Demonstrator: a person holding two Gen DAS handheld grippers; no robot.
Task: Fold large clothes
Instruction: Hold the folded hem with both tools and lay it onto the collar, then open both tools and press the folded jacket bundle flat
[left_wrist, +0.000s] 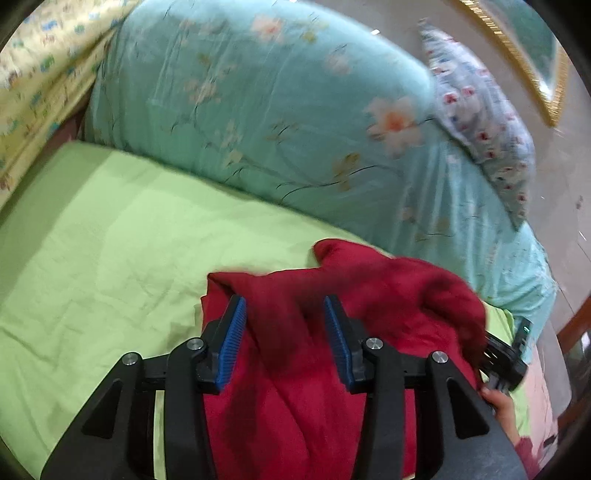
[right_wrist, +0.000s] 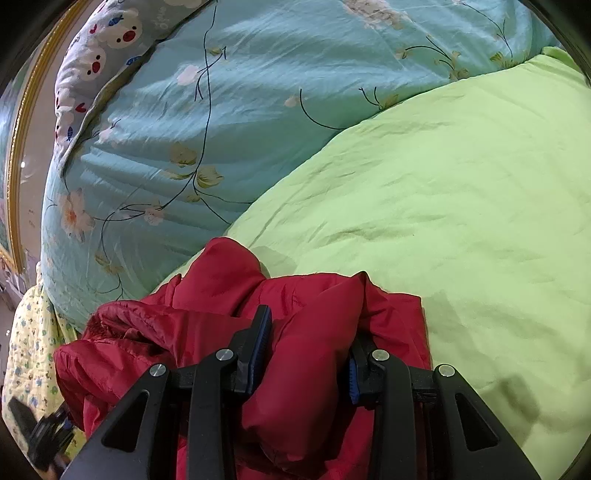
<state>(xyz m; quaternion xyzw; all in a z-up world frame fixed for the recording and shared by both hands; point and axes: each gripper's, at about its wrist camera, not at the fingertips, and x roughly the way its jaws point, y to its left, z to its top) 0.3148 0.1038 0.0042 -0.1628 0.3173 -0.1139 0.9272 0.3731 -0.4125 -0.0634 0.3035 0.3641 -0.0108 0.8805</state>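
Red and slightly shiny, the padded jacket (right_wrist: 303, 332) lies bunched on the green bedsheet (right_wrist: 461, 192), near the sheet's edge by the teal floral quilt (right_wrist: 221, 110). We see it crumpled into puffy folds, so its long axis cannot be told. Our left gripper (left_wrist: 284, 339) hangs released over the cloth; our right gripper (right_wrist: 310, 354) has a thick fold grasped between its fingers.

No readable text, label, brand, number or sign anywhere in either view; only flower and animal prints on the bedding, without any letters.
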